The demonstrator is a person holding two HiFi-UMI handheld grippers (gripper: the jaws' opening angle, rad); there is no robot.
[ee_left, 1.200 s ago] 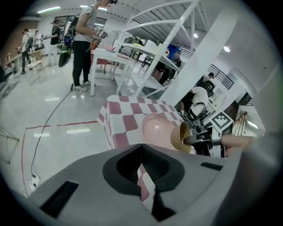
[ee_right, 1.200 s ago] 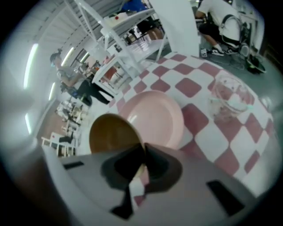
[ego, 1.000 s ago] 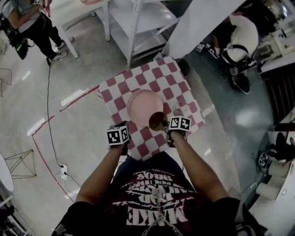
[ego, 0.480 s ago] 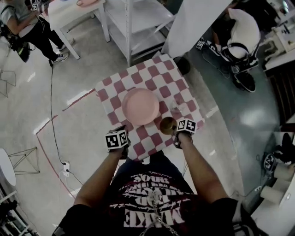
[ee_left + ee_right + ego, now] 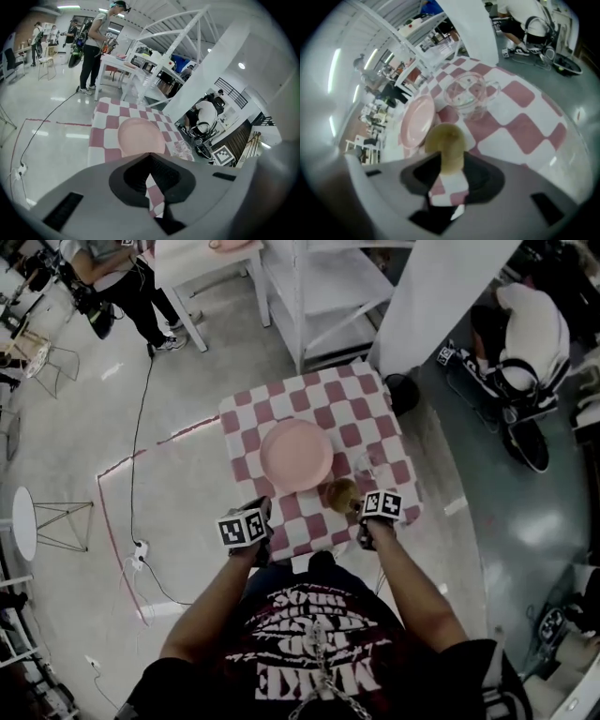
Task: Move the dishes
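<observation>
One risk: right claw (image 5: 449,164), jaws just opening around small round olive-brown bowl (image 5: 446,140), could drag it into clear glass mug (image 5: 469,96); left claw (image 5: 150,161) clenched, empty.

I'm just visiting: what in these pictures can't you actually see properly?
Brown cup: its sides, right gripper view, hidden by the right tongs, whose jaws have just been opening around it.
Pink plate: its near edge, left gripper view, covered by the shut left tongs.
Glass mug: head view, too small and clear to show any detail.
</observation>
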